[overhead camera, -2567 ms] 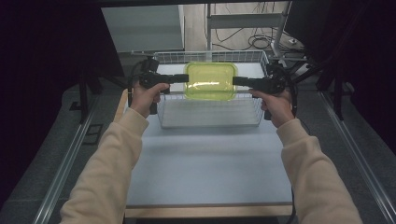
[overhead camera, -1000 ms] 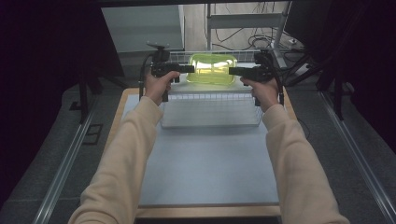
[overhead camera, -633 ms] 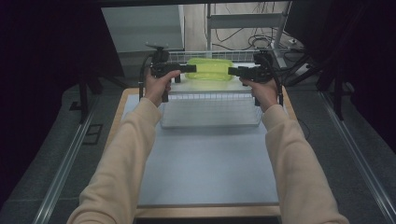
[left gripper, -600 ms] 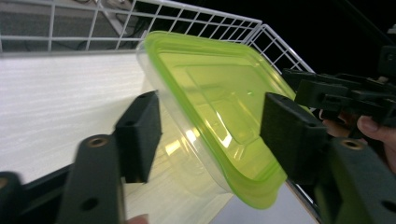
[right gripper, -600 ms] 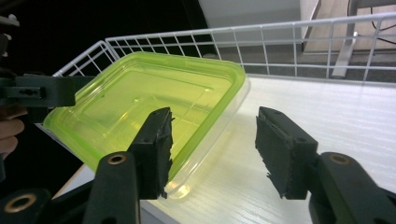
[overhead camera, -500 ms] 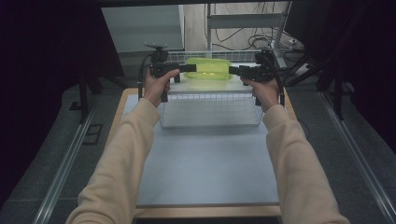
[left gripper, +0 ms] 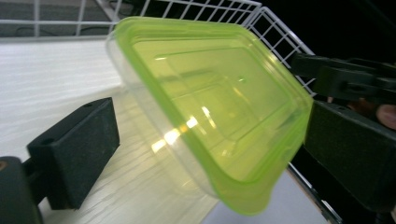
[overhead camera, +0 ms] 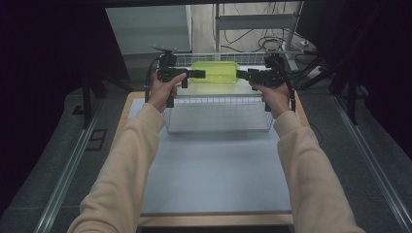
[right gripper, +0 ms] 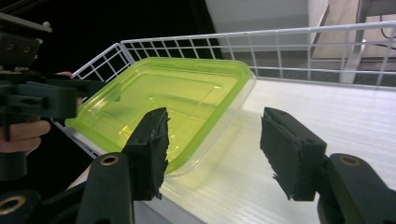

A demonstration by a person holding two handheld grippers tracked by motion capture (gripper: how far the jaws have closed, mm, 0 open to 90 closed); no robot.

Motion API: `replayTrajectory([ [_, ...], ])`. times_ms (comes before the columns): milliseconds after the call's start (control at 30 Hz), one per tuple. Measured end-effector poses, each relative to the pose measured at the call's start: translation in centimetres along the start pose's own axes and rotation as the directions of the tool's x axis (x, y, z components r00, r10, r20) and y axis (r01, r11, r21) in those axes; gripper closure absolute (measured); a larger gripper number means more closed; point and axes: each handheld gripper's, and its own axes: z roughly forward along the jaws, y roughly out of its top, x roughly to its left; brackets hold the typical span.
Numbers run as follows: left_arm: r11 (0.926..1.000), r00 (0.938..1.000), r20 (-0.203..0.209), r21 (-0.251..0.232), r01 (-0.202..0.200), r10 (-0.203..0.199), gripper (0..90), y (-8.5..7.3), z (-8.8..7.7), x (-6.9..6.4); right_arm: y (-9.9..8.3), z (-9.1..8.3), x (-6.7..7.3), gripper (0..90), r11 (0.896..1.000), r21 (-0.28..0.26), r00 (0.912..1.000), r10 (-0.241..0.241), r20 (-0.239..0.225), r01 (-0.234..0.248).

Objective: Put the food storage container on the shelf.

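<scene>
Both grippers, left [overhead camera: 199,74] and right [overhead camera: 241,74], flank the green-lidded box [overhead camera: 215,73] over the far basket [overhead camera: 218,116], jaws open, likely just releasing it.

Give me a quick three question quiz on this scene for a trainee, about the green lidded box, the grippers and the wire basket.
1. True or false: the container has a blue lid.
2. In the right gripper view, how do the jaws of the right gripper stand? A) open, with a gap between them B) shut flat together C) shut on a cable
3. Fill in: the white wire walls behind the container belong to a ____.

Key: 1 false, the lid is yellow-green. 2 A. 3 basket.
</scene>
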Motion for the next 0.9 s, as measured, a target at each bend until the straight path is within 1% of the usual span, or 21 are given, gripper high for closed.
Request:
replayTrajectory([
  [100,1.0,1.0,-0.002,-0.009,-0.004,0.004,2.8,0.0,-0.6,0.0,-0.1,0.0,0.2,41.3,1.0,-0.003,1.0,-0.006,-0.005,0.006],
  [133,0.9999,1.0,-0.004,-0.015,-0.008,0.008,3.1,0.0,-0.8,-0.1,-0.1,-0.3,0.4,40.0,1.0,-0.004,0.9999,-0.008,-0.013,0.008],
  [167,0.9996,0.9999,-0.003,-0.025,-0.015,0.015,3.5,0.0,-1.4,-0.2,-0.1,-0.4,0.4,39.4,1.0,-0.003,0.9998,-0.008,-0.016,0.008],
  [200,0.9995,0.9997,0.001,-0.023,-0.024,0.024,4.5,0.0,-1.8,-0.2,-0.1,-0.6,0.5,39.1,1.0,-0.006,0.9997,-0.01,-0.02,0.01],
  [233,0.9995,0.9997,0.001,-0.023,-0.024,0.024,4.9,0.0,-1.8,-0.2,-0.1,-0.6,0.5,39.1,1.0,-0.006,0.9997,-0.01,-0.02,0.01],
  [300,0.9989,0.9995,0.002,-0.034,-0.031,0.031,5.3,-0.2,-2.3,-0.6,-0.2,-0.9,0.6,38.5,1.0,-0.007,0.9994,-0.019,-0.028,0.018],
  [367,0.998,0.9985,-0.005,-0.03,-0.055,0.055,5.4,-0.6,-2.8,-1.0,-0.2,-1.4,0.6,37.6,1.0,-0.013,0.9989,-0.026,-0.037,0.026],
  [433,0.9973,0.9979,0.006,-0.036,-0.064,0.064,5.9,-0.9,-3.3,-1.5,-0.3,-1.8,0.6,36.7,0.999,-0.018,0.9982,-0.034,-0.049,0.033],
  [467,0.9965,0.9975,0.009,-0.045,-0.07,0.071,6.8,-1.2,-3.8,-1.9,-0.4,-2.2,0.7,35.4,0.999,-0.015,0.9972,-0.042,-0.063,0.041],
  [500,0.9965,0.9975,0.009,-0.045,-0.07,0.071,7.4,-1.2,-3.8,-1.9,-0.4,-2.2,0.7,35.4,0.999,-0.015,0.9972,-0.042,-0.063,0.041],
  [533,0.9959,0.9972,0.007,-0.052,-0.074,0.075,7.6,-1.4,-4.1,-2.2,-0.6,-2.7,0.9,34.4,0.999,-0.007,0.9959,-0.05,-0.076,0.05],
  [567,0.9952,0.9964,0.003,-0.049,-0.084,0.085,7.6,-1.6,-4.3,-2.4,-0.6,-2.7,0.9,34.4,0.999,-0.007,0.9959,-0.05,-0.076,0.05],
  [600,0.9945,0.9959,-0.002,-0.054,-0.09,0.09,7.9,-1.8,-4.6,-2.6,-0.9,-3.2,1.2,33.7,0.998,-0.014,0.9946,-0.06,-0.084,0.059],
  [633,0.9942,0.9958,-0.001,-0.057,-0.092,0.092,7.9,-2.1,-4.8,-2.8,-0.9,-3.2,1.2,33.7,0.998,-0.014,0.9946,-0.06,-0.084,0.059],
  [667,0.9933,0.9951,-0.003,-0.061,-0.099,0.099,8.2,-2.4,-5.1,-2.9,-1.2,-3.5,1.3,33.5,0.997,-0.02,0.9938,-0.07,-0.086,0.069],
  [767,0.9882,0.9902,-0.02,-0.064,-0.139,0.138,9.0,-3.3,-6.0,-3.6,-2.0,-4.2,1.5,32.4,0.996,-0.019,0.9913,-0.089,-0.097,0.088],
  [800,0.9865,0.9885,0.003,-0.064,-0.151,0.151,9.1,-4.2,-6.6,-3.9,-2.7,-4.7,1.7,31.8,0.995,-0.016,0.9891,-0.1,-0.108,0.099],
  [833,0.9865,0.9885,0.003,-0.064,-0.151,0.151,9.0,-4.2,-6.6,-3.9,-2.7,-4.7,1.7,31.8,0.995,-0.016,0.9891,-0.1,-0.108,0.099],
  [867,0.9849,0.9863,0.023,-0.062,-0.161,0.163,9.0,-5.1,-7.2,-4.0,-3.6,-5.3,1.9,31.7,0.994,-0.012,0.9863,-0.114,-0.119,0.113],
  [900,0.9849,0.9863,0.023,-0.062,-0.161,0.163,9.0,-5.1,-7.2,-4.0,-3.6,-5.3,1.9,31.7,0.994,-0.012,0.9863,-0.114,-0.119,0.113],
])
